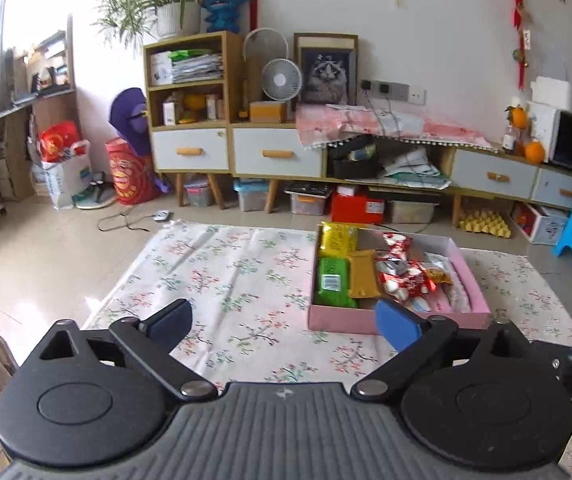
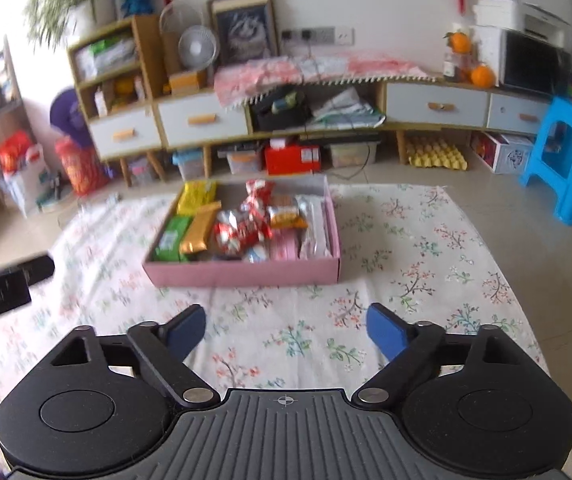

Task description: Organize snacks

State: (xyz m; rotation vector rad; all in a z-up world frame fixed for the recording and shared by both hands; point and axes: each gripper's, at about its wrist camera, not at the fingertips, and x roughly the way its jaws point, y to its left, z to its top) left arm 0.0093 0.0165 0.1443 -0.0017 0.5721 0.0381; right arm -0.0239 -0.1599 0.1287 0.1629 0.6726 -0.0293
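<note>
While my left gripper (image 1: 282, 322) hangs above the flowered cloth (image 1: 238, 272) with its jaws spread wide and nothing between them, its camera puts the pink box (image 1: 398, 316) of snacks right of centre, just beyond my blue right-hand fingertip (image 1: 396, 322). Inside the box a green packet (image 1: 332, 282) and a yellow packet (image 1: 338, 238) line the left wall, a gold bar (image 1: 364, 274) lies beside them with its long axis running away from me, and red-and-white wrapped sweets (image 1: 400, 270) are heaped in the middle. From this side the box lies ahead and to the right.

In the right wrist view, my right gripper (image 2: 286, 330) is likewise wide open and empty, and the pink box (image 2: 246, 272) sits almost straight ahead in the middle of the frame, a little left of centre, its near wall square to me. The gold bar (image 2: 200, 228) points nearly along my reach. I judge the right gripper better lined up for the box; nothing lies loose on the cloth (image 2: 406, 240) that I can see.
</note>
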